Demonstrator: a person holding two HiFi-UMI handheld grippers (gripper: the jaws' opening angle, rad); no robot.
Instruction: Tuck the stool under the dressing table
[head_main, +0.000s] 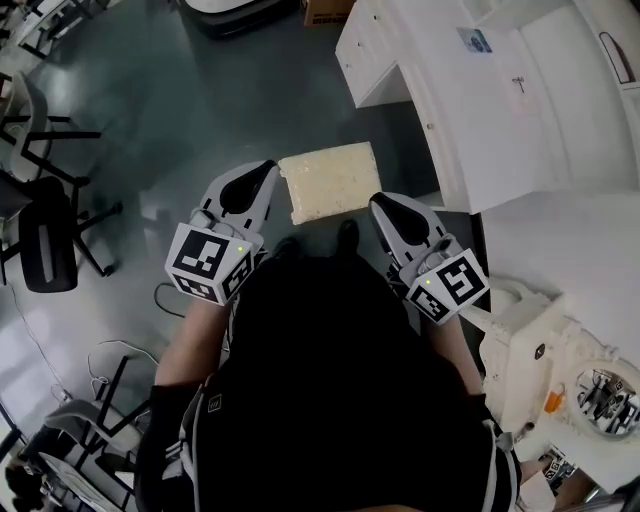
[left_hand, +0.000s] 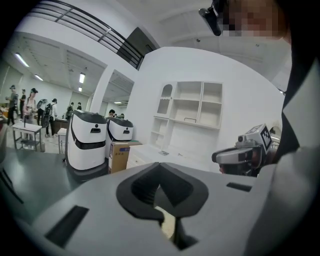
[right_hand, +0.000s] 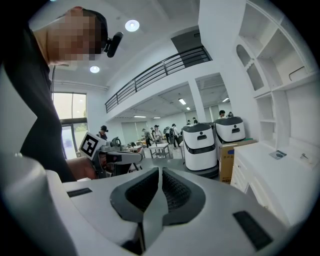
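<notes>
Left gripper (head_main: 267, 172) and right gripper (head_main: 381, 204) held forward, flanking the stool (head_main: 330, 181), jaws of both closed, holding nothing.

One stool (head_main: 330, 181), one dressing table (head_main: 540, 120), two claws (head_main: 268, 170) (head_main: 379, 201), two white robots (left_hand: 87, 142) (left_hand: 120, 131), one cardboard box (left_hand: 118, 155).

stool (head_main: 330, 180): ahead, on floor (head_main: 190, 120) | dressing table (head_main: 520, 130): right of stool
</notes>
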